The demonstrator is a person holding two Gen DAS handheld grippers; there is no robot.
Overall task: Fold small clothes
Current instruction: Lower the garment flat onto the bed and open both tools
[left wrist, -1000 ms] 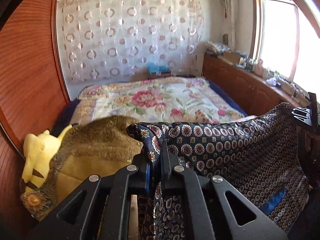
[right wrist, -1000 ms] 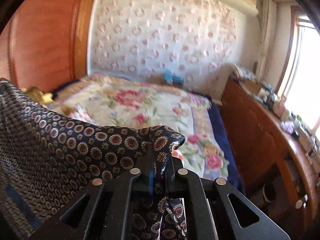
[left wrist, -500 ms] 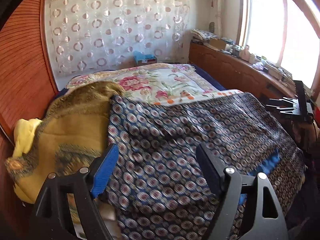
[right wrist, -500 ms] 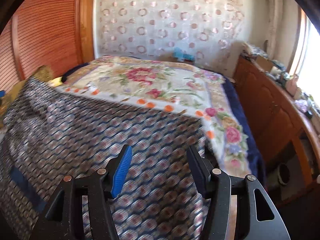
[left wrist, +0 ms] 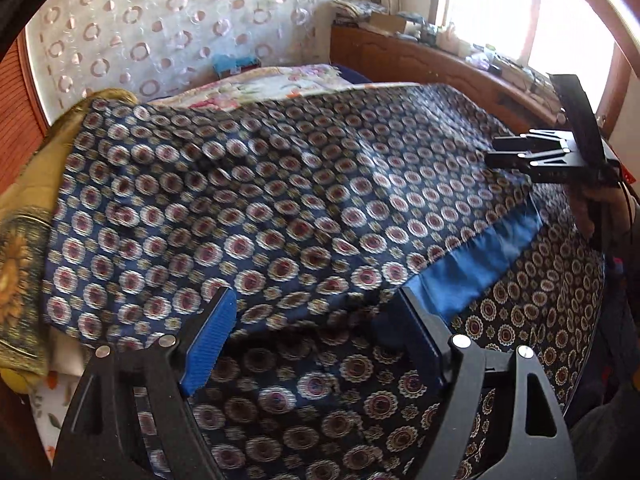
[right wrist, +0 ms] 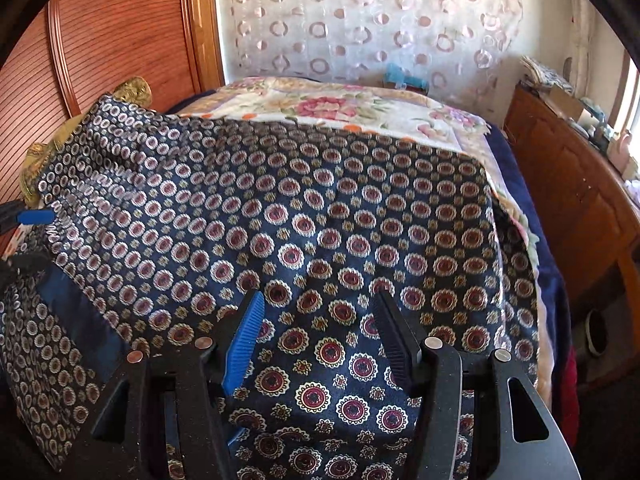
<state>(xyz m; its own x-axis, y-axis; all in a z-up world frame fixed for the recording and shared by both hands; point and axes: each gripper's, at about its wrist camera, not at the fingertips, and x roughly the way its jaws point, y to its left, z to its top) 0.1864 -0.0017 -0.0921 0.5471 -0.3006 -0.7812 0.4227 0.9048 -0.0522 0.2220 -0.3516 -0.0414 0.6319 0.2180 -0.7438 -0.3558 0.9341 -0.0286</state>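
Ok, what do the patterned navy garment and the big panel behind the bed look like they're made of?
The patterned garment looks like a thin woven silk or satin-type fabric: it has a slight sheen, a fine medallion print and a plain blue band along one edge. The exact fibre cannot be told. The panel looks like varnished reddish wood, glossy, with fine horizontal ribs and a moulded frame.

Left gripper gapes above the patterned cloth — nothing between its jaws.

No readable text anywhere

The patterned garment, the floral bedspread and the clutter on the sideboard carry no legible lettering; small labels there may be too blurred to tell.
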